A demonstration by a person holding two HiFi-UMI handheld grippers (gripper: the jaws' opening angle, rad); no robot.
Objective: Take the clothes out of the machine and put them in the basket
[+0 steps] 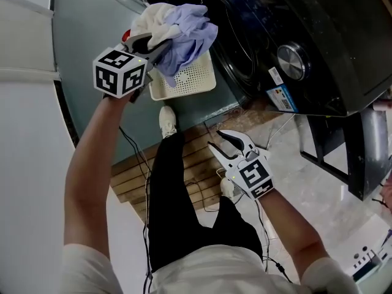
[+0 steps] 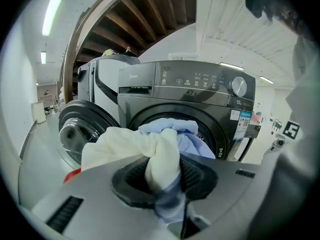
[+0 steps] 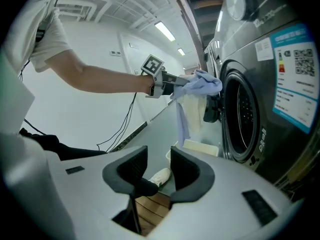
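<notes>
Because the left gripper [image 1: 153, 43] pinches only a fold of the cream and pale-blue clothes [image 1: 180, 29], held over the basket [image 1: 196, 81] at its twelve o'clock, the hanging blue tail could slip free or land beyond the rim. The right gripper [image 1: 228, 144], jaws narrowly apart and empty, hangs at the basket's five o'clock. The open door [image 2: 75, 129] of the machine [image 1: 294, 17] and the person's shoe [image 1: 166, 121] crowd the basket.
</notes>
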